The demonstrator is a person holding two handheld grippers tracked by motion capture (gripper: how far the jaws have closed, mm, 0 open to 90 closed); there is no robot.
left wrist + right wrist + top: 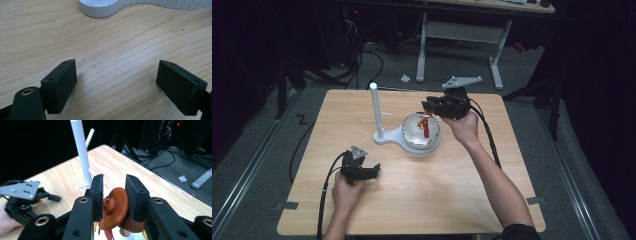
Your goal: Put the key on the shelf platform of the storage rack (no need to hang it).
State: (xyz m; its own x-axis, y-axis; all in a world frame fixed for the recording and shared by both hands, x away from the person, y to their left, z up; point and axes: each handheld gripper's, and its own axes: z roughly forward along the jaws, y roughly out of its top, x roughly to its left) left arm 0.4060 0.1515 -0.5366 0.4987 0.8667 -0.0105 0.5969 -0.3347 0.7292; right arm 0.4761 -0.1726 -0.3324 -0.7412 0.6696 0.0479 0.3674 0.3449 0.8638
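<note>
A light wooden table [412,200] is set on grey carpet. Behind the table, a white-legged desk [462,32] is seen — 2 legs visible — with a scrap of white paper [405,78] and dark cables [362,60] on the floor beside it.

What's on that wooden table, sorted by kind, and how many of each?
Handheld grippers: 2, left gripper and right gripper
White stand with upright pole: 1
Shiny bowl: 1
Brown toy figure, clamped in the right gripper: 1
Total: 5
</note>
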